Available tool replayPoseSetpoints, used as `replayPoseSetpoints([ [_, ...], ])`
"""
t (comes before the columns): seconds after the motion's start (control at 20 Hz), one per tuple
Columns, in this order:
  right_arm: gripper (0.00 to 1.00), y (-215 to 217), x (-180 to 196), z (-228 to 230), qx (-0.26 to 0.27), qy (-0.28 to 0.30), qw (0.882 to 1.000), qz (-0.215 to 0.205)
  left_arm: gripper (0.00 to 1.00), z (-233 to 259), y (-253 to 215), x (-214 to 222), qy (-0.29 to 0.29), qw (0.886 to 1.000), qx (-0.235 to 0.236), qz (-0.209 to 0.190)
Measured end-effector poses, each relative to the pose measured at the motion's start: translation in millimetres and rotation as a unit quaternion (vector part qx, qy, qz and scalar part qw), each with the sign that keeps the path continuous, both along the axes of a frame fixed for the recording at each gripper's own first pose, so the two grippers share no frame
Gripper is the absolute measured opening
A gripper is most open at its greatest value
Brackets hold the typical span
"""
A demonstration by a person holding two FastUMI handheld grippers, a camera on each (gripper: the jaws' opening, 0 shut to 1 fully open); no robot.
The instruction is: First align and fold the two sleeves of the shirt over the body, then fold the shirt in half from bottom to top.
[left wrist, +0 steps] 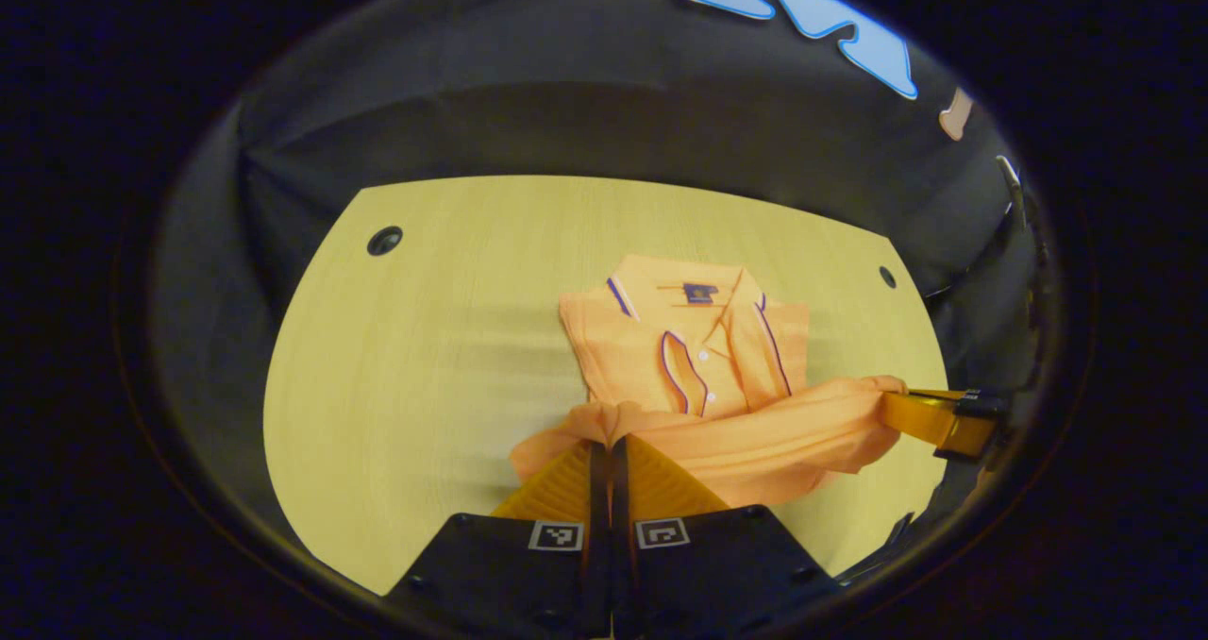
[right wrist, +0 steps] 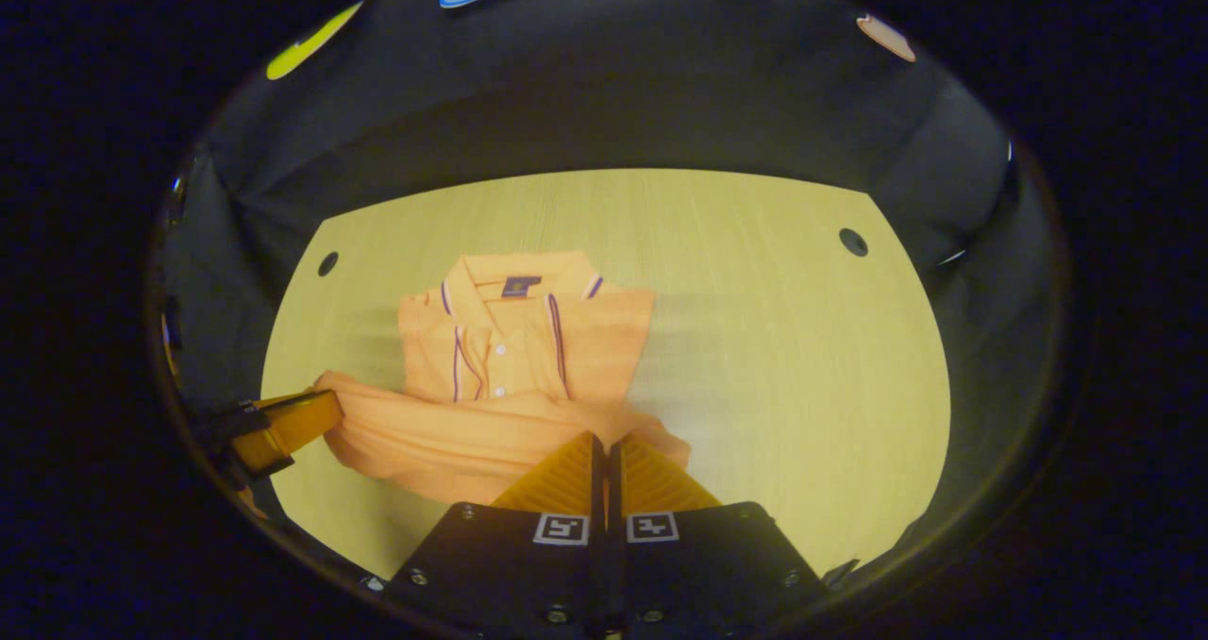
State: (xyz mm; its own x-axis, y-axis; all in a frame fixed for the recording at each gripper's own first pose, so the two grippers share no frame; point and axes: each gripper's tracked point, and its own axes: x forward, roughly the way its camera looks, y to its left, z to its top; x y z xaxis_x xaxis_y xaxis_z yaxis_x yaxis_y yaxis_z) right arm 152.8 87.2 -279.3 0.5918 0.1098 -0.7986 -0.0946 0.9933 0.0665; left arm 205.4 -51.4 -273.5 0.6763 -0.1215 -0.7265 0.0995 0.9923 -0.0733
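Orange shirt (left wrist: 698, 357) on table (left wrist: 406, 385), collar pointing away, hem lifted crosswise — left gripper (left wrist: 609, 451) and right gripper (right wrist: 606, 446) apparently pinching it

Pale yellow wood-grain table (left wrist: 396, 385) with a rounded outline, backed by the black cloth wall. Two small dark round holes in the top, one at the far left corner (left wrist: 384, 240), one at the far right corner (left wrist: 887, 277). An orange polo shirt with purple-and-white trim (left wrist: 694, 338) lies on the table, collar at the far end (near hem bunched and raised off the surface).
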Motion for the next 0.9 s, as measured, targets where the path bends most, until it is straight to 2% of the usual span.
replayPoseSetpoints([
  [0.1,0.0,1,26,8,0.002,-0.013,1.0,-0.002,0.06,9,-4,31,-0.018,1.0,0.0,0.0],
  [0.15,0.0,1,41,11,0.005,-0.02,1.0,-0.004,0.1,12,-6,46,-0.026,1.0,0.004,-0.004],
  [0.4,0.0,4,111,22,0.008,-0.062,0.998,-0.016,0.06,20,-18,115,-0.074,0.997,0.02,-0.007],
  [0.45,0.0,5,121,19,0.008,-0.07,0.997,-0.018,0.01,21,-18,125,-0.084,0.996,0.015,-0.002],
  [0.55,0.0,6,141,12,0.011,-0.079,0.996,-0.025,0.1,20,-21,152,-0.099,0.995,-0.002,0.009],
  [0.6,0.0,6,150,10,0.013,-0.082,0.996,-0.028,0.06,16,-22,165,-0.1,0.995,-0.007,0.011],
  [0.65,0.0,8,162,6,0.015,-0.087,0.996,-0.032,0.1,13,-23,177,-0.103,0.995,-0.01,0.013],
  [0.7,0.0,8,175,2,0.016,-0.093,0.995,-0.035,0.06,11,-24,189,-0.106,0.994,-0.012,0.013],
  [0.9,0.0,10,208,-13,0.011,-0.121,0.992,-0.043,0.06,-2,-23,240,-0.126,0.992,-0.011,0.012],
])
